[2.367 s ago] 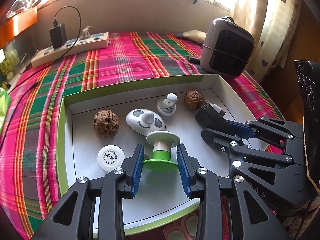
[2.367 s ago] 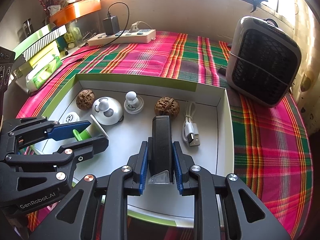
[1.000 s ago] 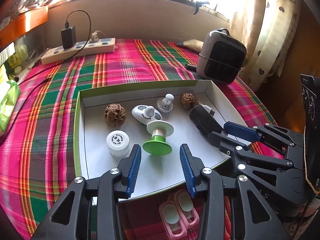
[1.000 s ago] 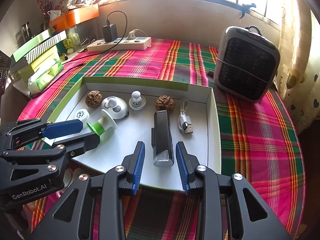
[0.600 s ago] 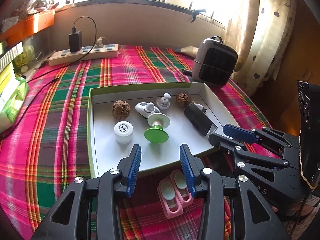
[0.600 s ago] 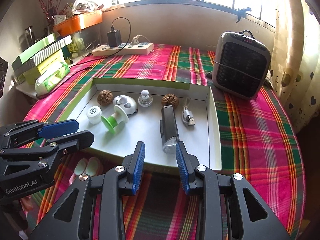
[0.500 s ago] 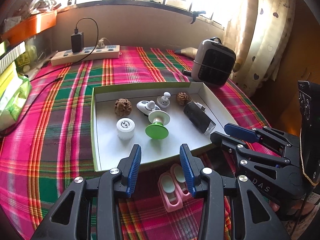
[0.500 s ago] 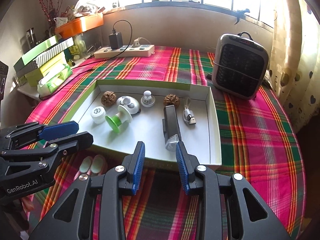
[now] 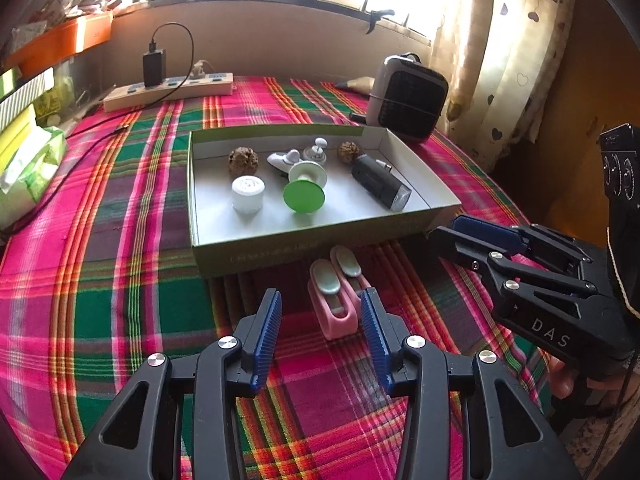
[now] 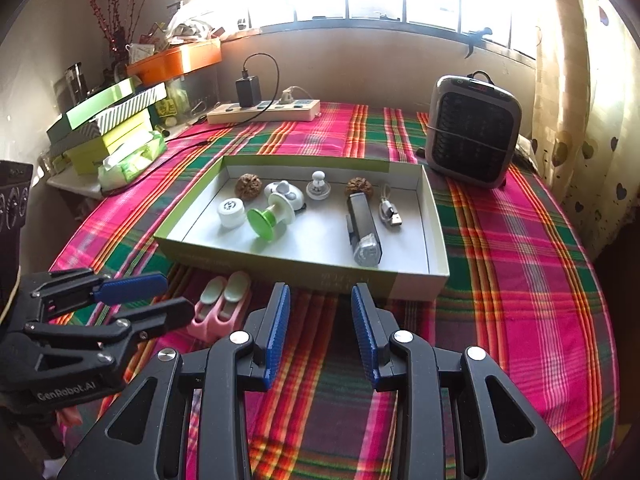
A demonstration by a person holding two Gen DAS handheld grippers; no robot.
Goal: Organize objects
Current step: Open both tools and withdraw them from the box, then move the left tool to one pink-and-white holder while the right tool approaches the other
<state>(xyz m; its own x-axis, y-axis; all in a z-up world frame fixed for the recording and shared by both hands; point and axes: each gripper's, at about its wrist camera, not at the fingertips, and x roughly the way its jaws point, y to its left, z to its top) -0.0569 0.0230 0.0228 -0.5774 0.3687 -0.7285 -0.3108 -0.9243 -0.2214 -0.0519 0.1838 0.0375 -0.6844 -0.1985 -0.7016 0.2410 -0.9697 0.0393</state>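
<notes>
At frame centre, the green-sided box (image 10: 362, 282) holds walnuts (image 10: 248, 186), spool (image 10: 270, 214) and torch (image 10: 362, 230); both grippers, left (image 9: 320, 336) opening and right (image 10: 320, 330) marked "DAS", gape empty.

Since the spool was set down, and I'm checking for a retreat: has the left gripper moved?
Yes. The left gripper has backed out of the box, now over the cloth before it.

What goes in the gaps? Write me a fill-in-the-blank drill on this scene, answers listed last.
1. The pink case lies on the cloth, ____ the box.
2. The spool has a ____ base.
3. The box holds ____ walnuts, one at.
4. The USB cable lies beside the black ____.

Answers: outside; green; two; torch
</notes>
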